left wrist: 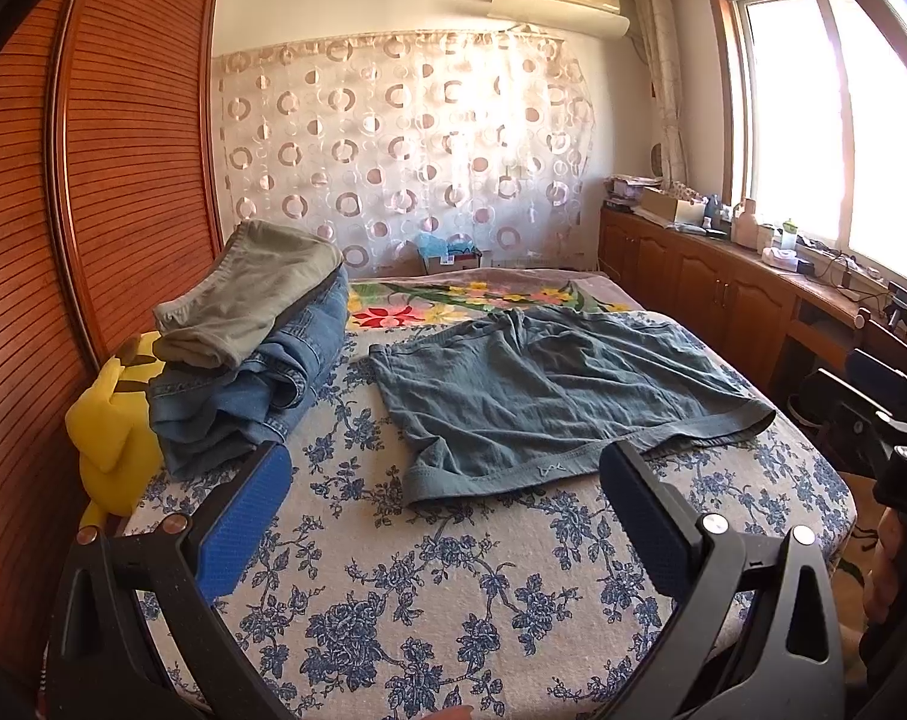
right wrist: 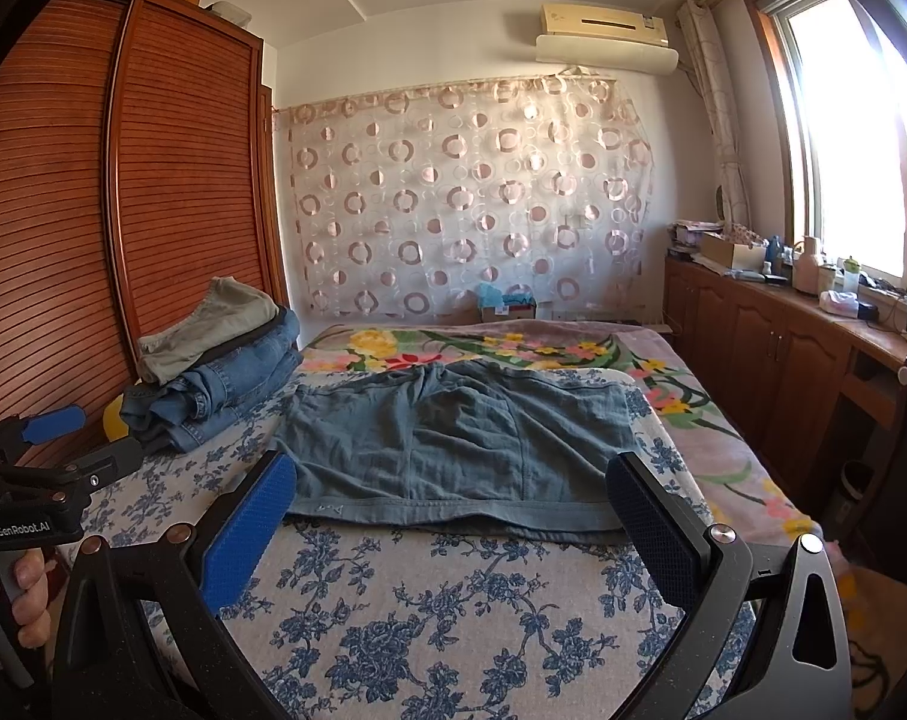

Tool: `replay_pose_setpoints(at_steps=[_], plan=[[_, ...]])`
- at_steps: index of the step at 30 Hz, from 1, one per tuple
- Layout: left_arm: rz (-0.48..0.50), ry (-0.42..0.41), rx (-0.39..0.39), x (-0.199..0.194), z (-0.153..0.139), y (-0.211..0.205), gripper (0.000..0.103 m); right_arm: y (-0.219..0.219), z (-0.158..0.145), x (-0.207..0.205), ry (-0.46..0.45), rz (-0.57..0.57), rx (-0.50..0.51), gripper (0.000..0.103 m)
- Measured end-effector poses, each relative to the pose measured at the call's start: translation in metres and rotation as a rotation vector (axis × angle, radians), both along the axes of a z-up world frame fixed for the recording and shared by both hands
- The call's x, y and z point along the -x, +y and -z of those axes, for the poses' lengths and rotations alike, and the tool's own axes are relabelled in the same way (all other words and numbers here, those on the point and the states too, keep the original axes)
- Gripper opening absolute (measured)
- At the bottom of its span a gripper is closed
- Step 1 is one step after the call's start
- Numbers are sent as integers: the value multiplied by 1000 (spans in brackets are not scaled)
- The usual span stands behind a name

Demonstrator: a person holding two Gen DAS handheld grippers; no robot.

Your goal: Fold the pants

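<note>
At the far left stands a slatted wooden wardrobe [left wrist: 123, 150], with a yellow plush toy [left wrist: 114, 426] wedged beside the bed [left wrist: 393, 588]. Next to it sits a pile of folded jeans [left wrist: 243, 384] topped by a folded olive garment [left wrist: 255, 288]. The blue-grey pants [left wrist: 549, 390] lie spread flat mid-bed, apart from the pile. The left gripper [left wrist: 447, 480] and right gripper [right wrist: 453, 492] both hover wide apart, empty, just short of the waistband. Wooden cabinets [right wrist: 771, 348] line the right wall
</note>
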State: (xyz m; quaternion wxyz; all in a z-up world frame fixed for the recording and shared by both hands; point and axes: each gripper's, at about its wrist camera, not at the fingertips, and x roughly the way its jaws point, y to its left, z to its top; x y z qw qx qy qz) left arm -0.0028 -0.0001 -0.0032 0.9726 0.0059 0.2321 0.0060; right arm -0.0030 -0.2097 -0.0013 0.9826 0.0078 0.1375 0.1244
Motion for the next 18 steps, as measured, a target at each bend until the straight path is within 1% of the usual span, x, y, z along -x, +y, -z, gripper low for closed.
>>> replay_pose_setpoints(at_steps=[18], plan=[[13,-1,3,-1,5,-2,103,0,2,-1,2,-1,-1,103]])
